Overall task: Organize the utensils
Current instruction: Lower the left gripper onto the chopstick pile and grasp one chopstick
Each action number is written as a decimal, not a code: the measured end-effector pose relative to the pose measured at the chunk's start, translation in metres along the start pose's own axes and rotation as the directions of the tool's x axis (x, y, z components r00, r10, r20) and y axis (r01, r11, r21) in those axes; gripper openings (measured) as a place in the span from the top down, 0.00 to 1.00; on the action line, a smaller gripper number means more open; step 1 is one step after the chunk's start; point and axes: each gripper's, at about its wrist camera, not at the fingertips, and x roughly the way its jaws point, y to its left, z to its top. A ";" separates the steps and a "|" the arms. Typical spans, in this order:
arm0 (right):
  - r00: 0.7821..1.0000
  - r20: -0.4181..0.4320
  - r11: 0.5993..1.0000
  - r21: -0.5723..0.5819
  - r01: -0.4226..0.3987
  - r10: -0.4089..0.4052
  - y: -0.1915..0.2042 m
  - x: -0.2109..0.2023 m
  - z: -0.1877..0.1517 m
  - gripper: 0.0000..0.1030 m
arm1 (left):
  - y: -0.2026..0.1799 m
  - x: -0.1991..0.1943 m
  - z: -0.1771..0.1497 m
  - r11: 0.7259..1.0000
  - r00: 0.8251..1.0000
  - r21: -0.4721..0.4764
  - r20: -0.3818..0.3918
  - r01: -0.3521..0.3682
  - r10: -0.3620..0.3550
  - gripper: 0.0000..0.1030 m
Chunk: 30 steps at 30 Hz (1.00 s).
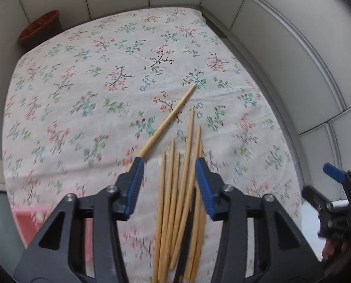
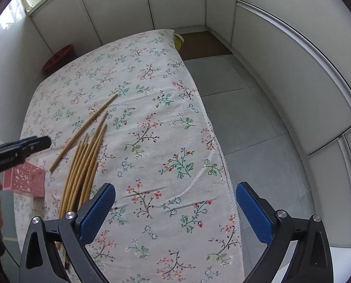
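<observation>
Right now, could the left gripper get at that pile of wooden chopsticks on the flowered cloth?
Probably yes. The left gripper hangs just over the chopstick pile, jaws apart on either side of it, with nothing between them and the sticks. One stray chopstick lies off to the side.

Soft, even daylight; a bright window (image 2: 13, 11) glares at upper left. Fisheye bends the edges, corners vignette dark, slight motion blur.

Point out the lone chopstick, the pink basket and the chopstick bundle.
lone chopstick (image 1: 169, 119), left wrist view, mid-shaft.
pink basket (image 2: 27, 178), right wrist view, perforated side wall.
chopstick bundle (image 2: 81, 165), right wrist view, middle of the sticks.
</observation>
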 end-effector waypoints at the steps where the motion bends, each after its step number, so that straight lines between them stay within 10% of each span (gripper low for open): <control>1: 1.000 -0.006 1.000 -0.005 -0.001 0.001 0.000 0.004 0.001 0.00 | 0.000 0.011 0.007 1.000 1.000 -0.004 -0.009 -0.003 0.003 0.60; 18: 0.996 -0.085 0.999 -0.035 -0.020 0.017 0.003 0.041 0.003 0.01 | -0.014 0.082 0.058 1.000 1.000 0.026 0.006 0.011 -0.011 0.89; 30: 0.982 -0.092 0.986 0.035 -0.162 0.165 0.013 0.044 0.002 0.01 | 0.004 -0.029 0.009 1.000 0.980 0.002 0.198 -0.019 0.018 0.94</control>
